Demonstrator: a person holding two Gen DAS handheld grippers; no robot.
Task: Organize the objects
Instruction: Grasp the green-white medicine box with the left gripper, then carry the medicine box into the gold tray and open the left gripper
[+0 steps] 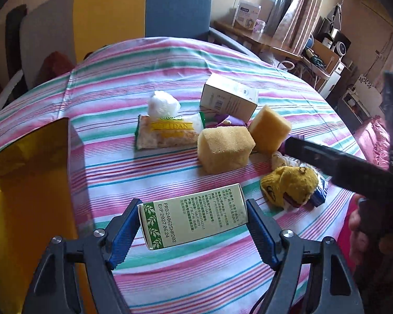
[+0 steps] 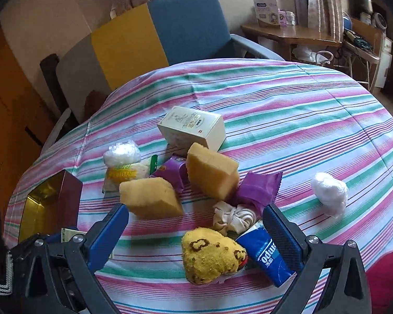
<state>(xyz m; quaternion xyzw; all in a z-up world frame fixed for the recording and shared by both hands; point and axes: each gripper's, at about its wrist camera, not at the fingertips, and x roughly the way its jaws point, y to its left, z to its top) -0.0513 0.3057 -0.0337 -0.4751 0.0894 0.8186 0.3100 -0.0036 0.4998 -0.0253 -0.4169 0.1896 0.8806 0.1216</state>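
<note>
My left gripper (image 1: 192,218) is shut on a green and cream box (image 1: 194,216) printed with text, held above the striped tablecloth (image 1: 170,269). A gold-lined open box (image 1: 31,183) stands at its left, also in the right wrist view (image 2: 47,204). My right gripper (image 2: 196,222) is open above a yellow sock bundle (image 2: 212,255), a blue tissue pack (image 2: 268,256) and a white knotted cloth (image 2: 233,217). It shows as a dark arm in the left wrist view (image 1: 340,162). Two yellow sponges (image 2: 150,198) (image 2: 212,171) lie beyond.
A white carton (image 2: 194,128), a cracker packet (image 2: 125,174), purple wrappers (image 2: 256,189) and two white plastic balls (image 2: 121,153) (image 2: 330,193) lie on the table. A blue chair (image 2: 191,23) stands behind it, a wooden desk (image 2: 288,34) at the back right.
</note>
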